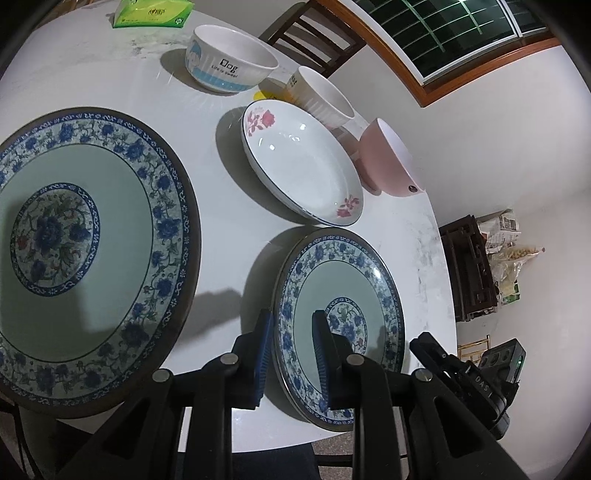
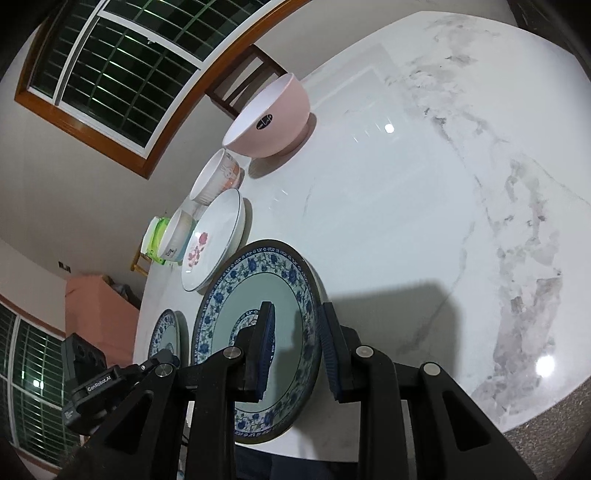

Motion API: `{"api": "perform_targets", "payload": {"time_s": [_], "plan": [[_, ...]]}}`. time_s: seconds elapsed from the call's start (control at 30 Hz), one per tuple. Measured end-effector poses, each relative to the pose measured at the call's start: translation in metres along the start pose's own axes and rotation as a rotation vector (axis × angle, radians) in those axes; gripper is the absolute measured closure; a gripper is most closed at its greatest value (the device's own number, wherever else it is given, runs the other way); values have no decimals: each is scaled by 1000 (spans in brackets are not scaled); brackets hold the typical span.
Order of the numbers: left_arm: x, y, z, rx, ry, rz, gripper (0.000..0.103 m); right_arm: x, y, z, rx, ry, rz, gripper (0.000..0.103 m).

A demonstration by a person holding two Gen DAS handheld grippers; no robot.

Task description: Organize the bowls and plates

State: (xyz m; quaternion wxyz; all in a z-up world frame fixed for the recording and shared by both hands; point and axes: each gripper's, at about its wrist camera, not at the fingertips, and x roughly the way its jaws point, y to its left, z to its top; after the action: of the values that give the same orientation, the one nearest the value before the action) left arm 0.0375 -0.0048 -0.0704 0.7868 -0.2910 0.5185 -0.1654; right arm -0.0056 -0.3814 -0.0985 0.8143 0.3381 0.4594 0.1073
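Observation:
A small blue-patterned plate (image 1: 340,295) lies on the white marble table near its front edge. My left gripper (image 1: 291,350) is open and straddles this plate's left rim. My right gripper (image 2: 295,347) is open and straddles the same plate's (image 2: 258,295) right rim. A large blue-patterned plate (image 1: 85,251) lies to the left; its edge shows in the right wrist view (image 2: 166,336). A white rose plate (image 1: 303,162) (image 2: 214,240) lies behind. A Dog bowl (image 1: 229,59) (image 2: 177,236), a white ribbed bowl (image 1: 321,96) (image 2: 218,177) and a pink bowl (image 1: 388,158) (image 2: 269,114) stand further back.
A green tissue pack (image 1: 151,13) lies at the far edge of the table (image 2: 424,221). A wooden chair (image 1: 314,33) stands behind the table. A dark wooden stand (image 1: 469,269) with bags is on the floor to the right.

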Motion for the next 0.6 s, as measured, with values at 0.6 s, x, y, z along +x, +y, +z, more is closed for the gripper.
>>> {"api": "perform_targets", "payload": {"time_s": [0.6], "plan": [[16, -1, 3, -11, 35, 22, 81, 14, -12, -4, 36, 32, 13, 78]]}}
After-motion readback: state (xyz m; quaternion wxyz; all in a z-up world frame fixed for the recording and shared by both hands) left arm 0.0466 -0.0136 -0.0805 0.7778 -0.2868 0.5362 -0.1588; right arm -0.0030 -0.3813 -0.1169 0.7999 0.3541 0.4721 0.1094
